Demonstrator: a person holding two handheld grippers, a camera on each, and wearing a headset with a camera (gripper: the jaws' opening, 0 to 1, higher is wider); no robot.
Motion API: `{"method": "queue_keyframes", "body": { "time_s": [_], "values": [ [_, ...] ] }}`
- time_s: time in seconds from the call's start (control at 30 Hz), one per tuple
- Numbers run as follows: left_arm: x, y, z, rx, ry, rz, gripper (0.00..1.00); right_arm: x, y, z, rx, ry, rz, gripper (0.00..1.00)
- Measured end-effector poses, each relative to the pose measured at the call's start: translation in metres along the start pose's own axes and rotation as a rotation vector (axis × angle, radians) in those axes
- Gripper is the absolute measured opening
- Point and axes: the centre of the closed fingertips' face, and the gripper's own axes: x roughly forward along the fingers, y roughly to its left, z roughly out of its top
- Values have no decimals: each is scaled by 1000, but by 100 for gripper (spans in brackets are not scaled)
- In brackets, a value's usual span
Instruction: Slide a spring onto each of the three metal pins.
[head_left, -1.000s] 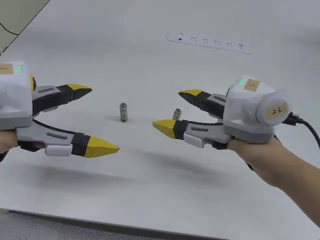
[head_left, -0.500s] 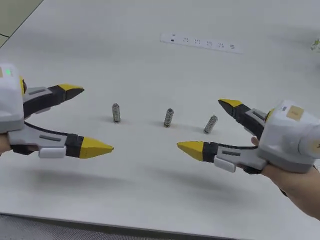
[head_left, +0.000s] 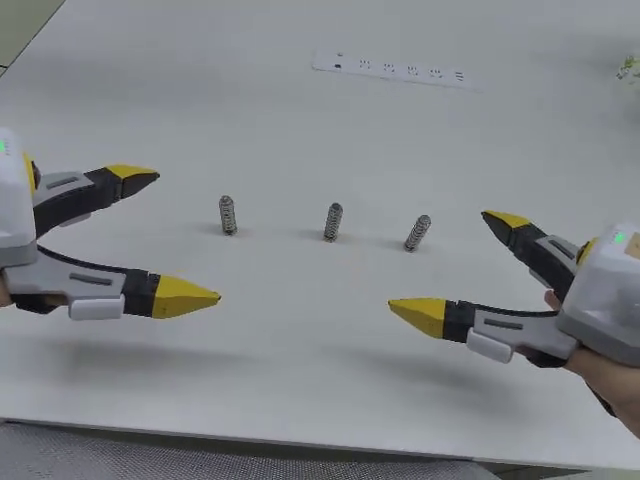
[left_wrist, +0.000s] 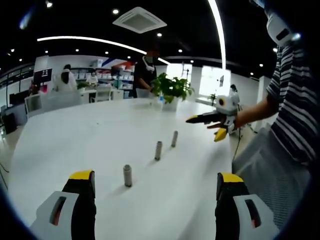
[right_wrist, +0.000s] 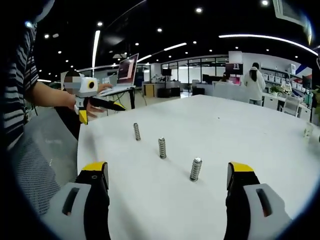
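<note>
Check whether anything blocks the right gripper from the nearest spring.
Nothing visible does. The right gripper hangs open, and just bare white table lies between its jaws and the nearest spring, which leans slightly. The middle spring and the far spring stand beyond it, off that path.

- middle pin (head_left: 333, 222) = my ref pt, stands on the table (head_left: 300, 130) w/ a spring (right_wrist: 161, 147) on it
- left pin (head_left: 228, 215) to its left, right pin (head_left: 418, 233) to its right, all 3 in one row, none touching
- power strip (head_left: 400, 72) well behind it, bit to the right
- left gripper (head_left: 180, 236) out to its left, beyond the left pin, approx level w/ the row
- right gripper (head_left: 447, 262) to its right & slightly in front, near the right pin, not touching
</note>
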Motion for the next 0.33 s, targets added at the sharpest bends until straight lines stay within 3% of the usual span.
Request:
{"method": "queue_keyframes", "body": {
  "time_s": [0.17, 0.33],
  "values": [
    [-2, 2, 1, -4, -2, 11, 98, -13, -13, -3, 17, 2, -39, 99],
    [0, 3, 4, -7, -6, 15, 98, -15, -17, -4, 13, 8, -42, 98]
  ]
}}
